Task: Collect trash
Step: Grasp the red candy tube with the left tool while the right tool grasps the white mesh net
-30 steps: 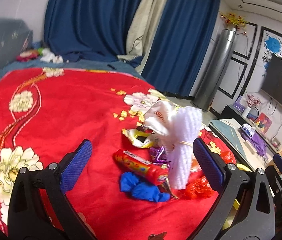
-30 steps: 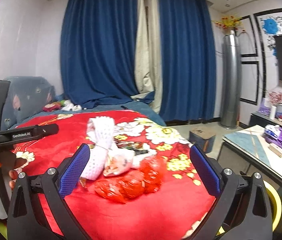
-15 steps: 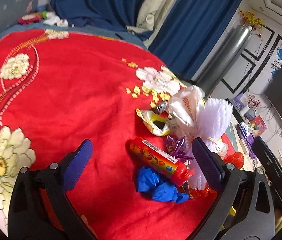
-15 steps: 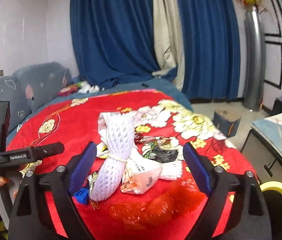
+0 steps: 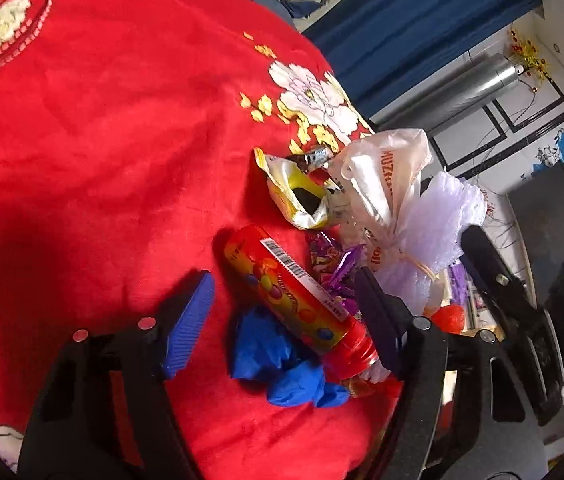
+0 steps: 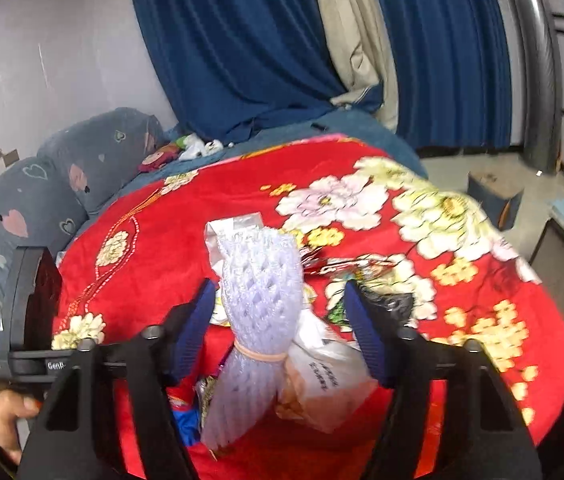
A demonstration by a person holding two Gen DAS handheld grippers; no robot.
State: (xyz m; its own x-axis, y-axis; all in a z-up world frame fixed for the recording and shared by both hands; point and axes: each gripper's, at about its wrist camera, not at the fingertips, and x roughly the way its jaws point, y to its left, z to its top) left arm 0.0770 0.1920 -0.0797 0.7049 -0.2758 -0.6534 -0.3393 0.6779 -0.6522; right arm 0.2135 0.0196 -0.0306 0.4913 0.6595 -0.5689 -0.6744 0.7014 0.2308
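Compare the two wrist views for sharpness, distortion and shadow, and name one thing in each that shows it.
Left wrist view: fairly sharp, the barcode on the red candy tube is legible; fisheye bends the silver column; a soft shadow darkens the red blanket left of the tube. Right wrist view: softer, with the white foam net and the blanket's flowers smeared by motion blur; curtains bow outward.

plush red blanket, glossy plastic candy tube, white foam netting
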